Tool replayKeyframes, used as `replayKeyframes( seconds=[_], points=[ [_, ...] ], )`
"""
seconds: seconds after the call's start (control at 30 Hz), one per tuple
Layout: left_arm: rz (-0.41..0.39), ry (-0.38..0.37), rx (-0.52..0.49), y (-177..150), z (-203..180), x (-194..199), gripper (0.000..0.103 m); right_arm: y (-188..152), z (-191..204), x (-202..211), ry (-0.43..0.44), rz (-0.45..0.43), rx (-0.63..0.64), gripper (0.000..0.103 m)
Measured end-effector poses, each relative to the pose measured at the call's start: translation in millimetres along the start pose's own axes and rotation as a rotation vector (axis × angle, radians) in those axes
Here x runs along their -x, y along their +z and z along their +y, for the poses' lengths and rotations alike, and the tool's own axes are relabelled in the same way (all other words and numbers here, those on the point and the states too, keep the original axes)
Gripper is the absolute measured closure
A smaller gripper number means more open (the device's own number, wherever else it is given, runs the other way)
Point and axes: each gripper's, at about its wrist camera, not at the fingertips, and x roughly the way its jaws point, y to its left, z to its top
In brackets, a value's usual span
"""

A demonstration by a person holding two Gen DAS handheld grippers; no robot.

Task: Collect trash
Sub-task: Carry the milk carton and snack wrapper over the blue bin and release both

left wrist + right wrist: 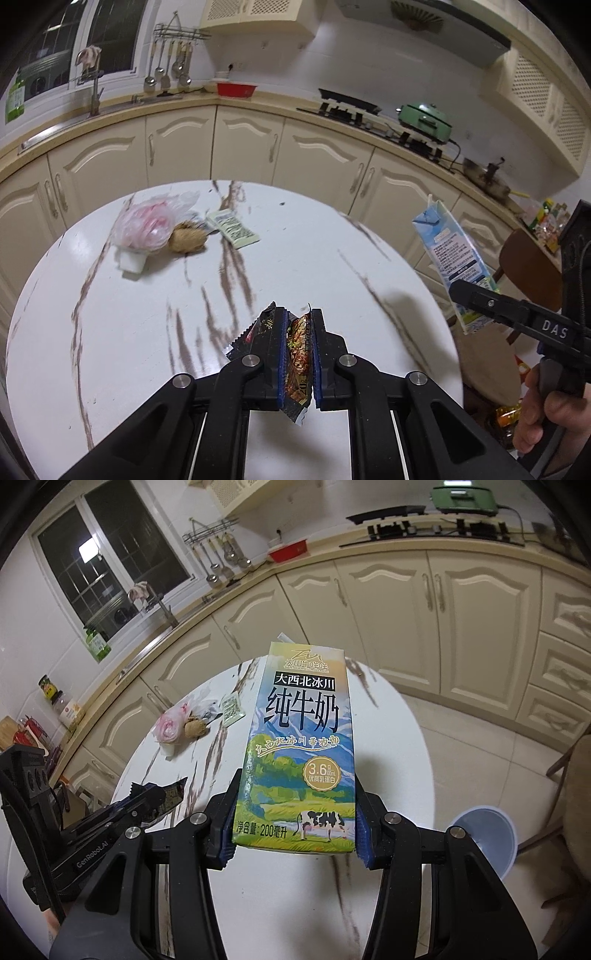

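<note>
The left hand-held gripper [297, 354] is closed nearly all the way on a crumpled dark wrapper [295, 363], pinched flat between the blue pads and held clear above the round marbled surface [314, 251]. The right hand-held gripper [295, 834] stands partly open, clamped across the lower sides of a milk carton [301, 746], which sticks upright out of the jaws, off the surface.

The wrapper looks feather-light and limp; it will flop and crackle, and a thin foil film can slip, so a firm pinch deep in the pads, as it has now, seems right. The carton looks stiff at its edges but probably empty, so its walls may buckle under a hard squeeze; gripping low on the narrow sides near the base fold suits it.

More trash lies at the far side of the surface: a pink bag [147, 227], soft and slippery, best taken at a bunched fold; a brown clump [186, 240] touching it; a pale sachet [232, 229] just beside. A blue bin [487, 838] stands on the floor at right.
</note>
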Motion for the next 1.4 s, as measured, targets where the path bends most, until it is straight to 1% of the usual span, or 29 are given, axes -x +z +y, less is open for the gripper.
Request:
replayKeyframes(
  seconds=[0.23, 0.47, 0.6, 0.77, 0.93, 1.1, 1.27, 1.4],
  points=[
    [-0.04, -0.076, -0.077, 19.8, -52.1, 1.5, 0.096, 5.6, -20.7, 27.2, -0.035, -0.048, -0.022, 0.056],
    [-0.057, -0.181, -0.175, 34.8, -120.1, -12.2, 0.096, 9.8, -63.9, 71.7, -0.114, -0.116, -0.069, 0.056],
    [-0.046, -0.258, -0.232, 40.2, -164.7, -30.0, 0.096, 10.0, -95.0, 98.8, -0.177, -0.152, -0.106, 0.056],
    [0.021, -0.34, -0.28, 40.1, -215.0, -72.0, 0.096, 4.0, -141.6, 120.3, -0.251, -0.165, -0.179, 0.056],
    [0.107, -0.386, -0.323, 35.2, -253.3, -116.8, 0.096, -10.2, -186.5, 123.8, -0.294, -0.139, -0.247, 0.056],
    [0.217, -0.388, -0.346, 35.3, -282.4, -172.9, 0.096, -32.9, -232.0, 108.7, -0.305, -0.081, -0.321, 0.056],
    [0.324, -0.368, -0.357, 35.2, -316.4, -231.6, 0.096, -60.0, -276.7, 74.3, -0.296, 0.013, -0.392, 0.056],
    [0.397, -0.348, -0.35, 35.7, -342.3, -279.5, 0.096, -76.1, -307.6, 49.0, -0.28, 0.066, -0.446, 0.056]
  ],
)
